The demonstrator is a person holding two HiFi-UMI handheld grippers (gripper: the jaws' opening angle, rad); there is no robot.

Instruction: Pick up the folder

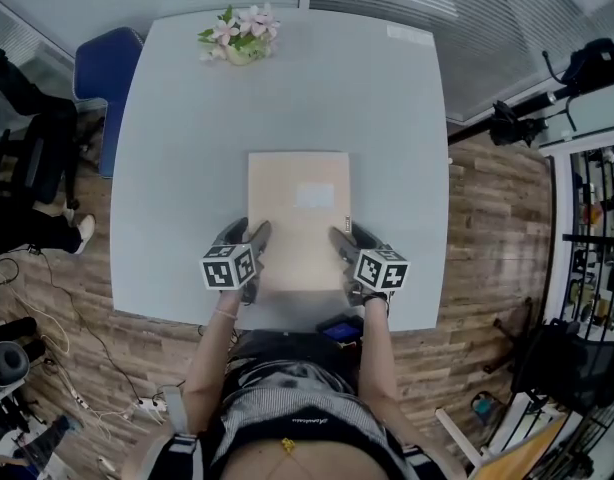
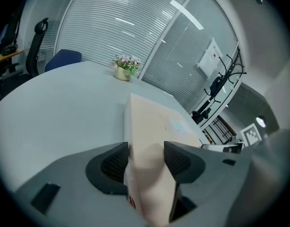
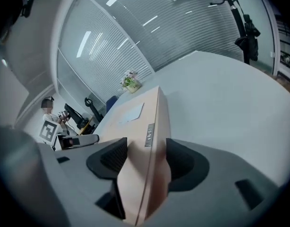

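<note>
Right, the folder [image 1: 299, 218] lies flat on the grey desk [image 1: 187, 118], towards the near edge and square to the person. Both tongs are on its near corners. The left tongs [image 1: 245, 232] straddle the left edge: in the left gripper view the jaws stand wide, with the tan slab running between the ribbed pads and close to both. The right tongs [image 1: 352, 236] mirror that on the right edge, also spread wide, with the folder's side and its small printed strip [image 3: 149, 135] between the pads. A pale label [image 1: 315, 195] sits on the cover. At the far edge is a flower pot [image 1: 242, 36], well apart from the folder, with a blue chair [image 1: 97, 63] beyond the far left corner.
</note>
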